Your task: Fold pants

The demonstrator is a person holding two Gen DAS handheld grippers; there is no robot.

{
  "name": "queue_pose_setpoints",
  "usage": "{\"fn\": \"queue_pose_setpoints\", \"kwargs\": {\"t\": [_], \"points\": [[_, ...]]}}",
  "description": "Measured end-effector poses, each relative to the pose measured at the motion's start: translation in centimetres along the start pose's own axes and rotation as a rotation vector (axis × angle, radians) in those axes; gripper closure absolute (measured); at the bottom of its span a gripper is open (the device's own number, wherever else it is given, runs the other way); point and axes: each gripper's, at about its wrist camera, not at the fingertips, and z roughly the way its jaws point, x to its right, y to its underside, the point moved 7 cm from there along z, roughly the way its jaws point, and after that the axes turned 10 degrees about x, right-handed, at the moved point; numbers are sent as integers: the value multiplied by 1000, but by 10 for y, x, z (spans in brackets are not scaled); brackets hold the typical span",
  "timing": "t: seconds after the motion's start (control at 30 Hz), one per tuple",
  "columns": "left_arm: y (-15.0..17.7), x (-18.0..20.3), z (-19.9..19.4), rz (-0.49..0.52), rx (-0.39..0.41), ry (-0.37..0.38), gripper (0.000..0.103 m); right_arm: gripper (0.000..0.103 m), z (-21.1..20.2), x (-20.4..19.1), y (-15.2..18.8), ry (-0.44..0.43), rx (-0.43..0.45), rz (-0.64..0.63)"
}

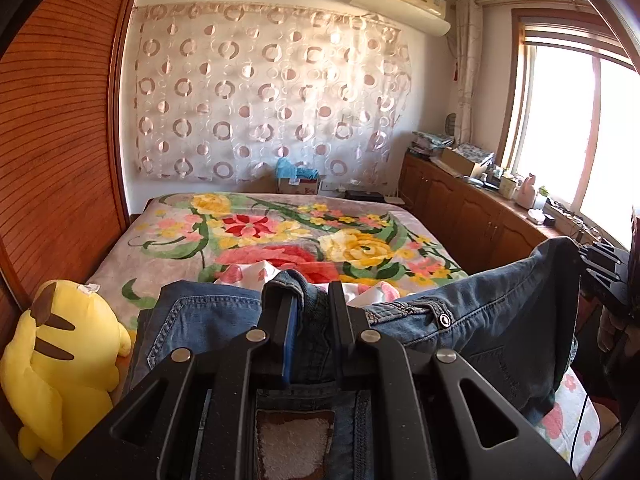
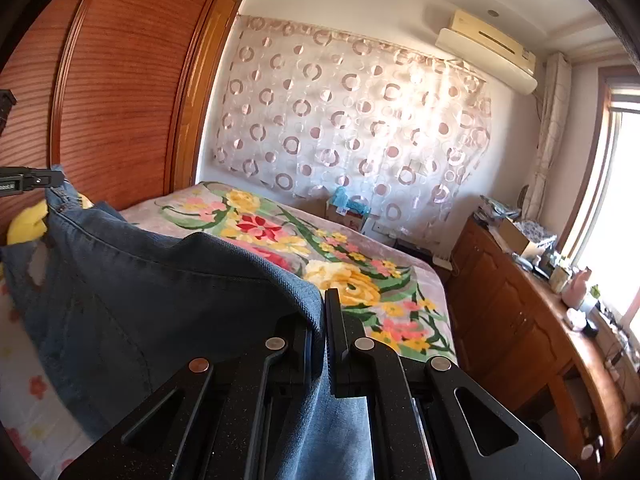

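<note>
A pair of blue denim jeans (image 1: 496, 312) hangs stretched between my two grippers above the near end of the bed. My left gripper (image 1: 310, 300) is shut on a bunched fold of the waistband, with a button (image 1: 444, 319) showing to its right. In the right wrist view the jeans (image 2: 152, 292) drape from the left into my right gripper (image 2: 322, 312), which is shut on the denim edge. The right gripper (image 1: 600, 268) also shows at the right edge of the left wrist view, and the left gripper (image 2: 28, 180) at the left edge of the right wrist view.
A floral blanket (image 1: 280, 236) covers the bed ahead. A yellow plush toy (image 1: 60, 364) sits at the near left against the wooden wardrobe (image 1: 56, 152). A low wooden cabinet (image 1: 472, 204) with clutter runs under the window on the right. A cardboard box (image 1: 298, 182) stands beyond the bed.
</note>
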Motion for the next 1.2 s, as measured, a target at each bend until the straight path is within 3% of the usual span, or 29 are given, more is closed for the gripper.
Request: {"fn": "queue_pose_setpoints", "kwargs": {"t": [0.4,0.57,0.67,0.7,0.83,0.9,1.0,1.07,1.1,1.2], "points": [[25,-10,44,-3,-107,-32,88,98,68,-18,26,-25,-92,-23],[30,-13,56,-10,-142,-37,88,98,89,-14,23,-42,-135,-25],[32,-14,61,-7,-157,-43,82,98,101,-8,16,-50,-153,-20],[32,-14,62,-4,-161,-44,79,98,105,-5,14,-53,-159,-17],[32,-13,58,13,-142,-48,44,98,120,1,12,-64,-188,-10],[34,-12,54,23,-143,-42,33,98,120,2,12,-67,-201,-7],[37,-6,49,28,-155,-21,26,98,121,6,9,-76,-212,10],[43,3,46,35,-176,-4,26,79,119,10,5,-82,-217,29],[46,7,45,37,-183,3,26,65,117,13,2,-81,-215,38],[55,23,41,64,-202,16,26,56,100,22,-7,-95,-193,84]]}}
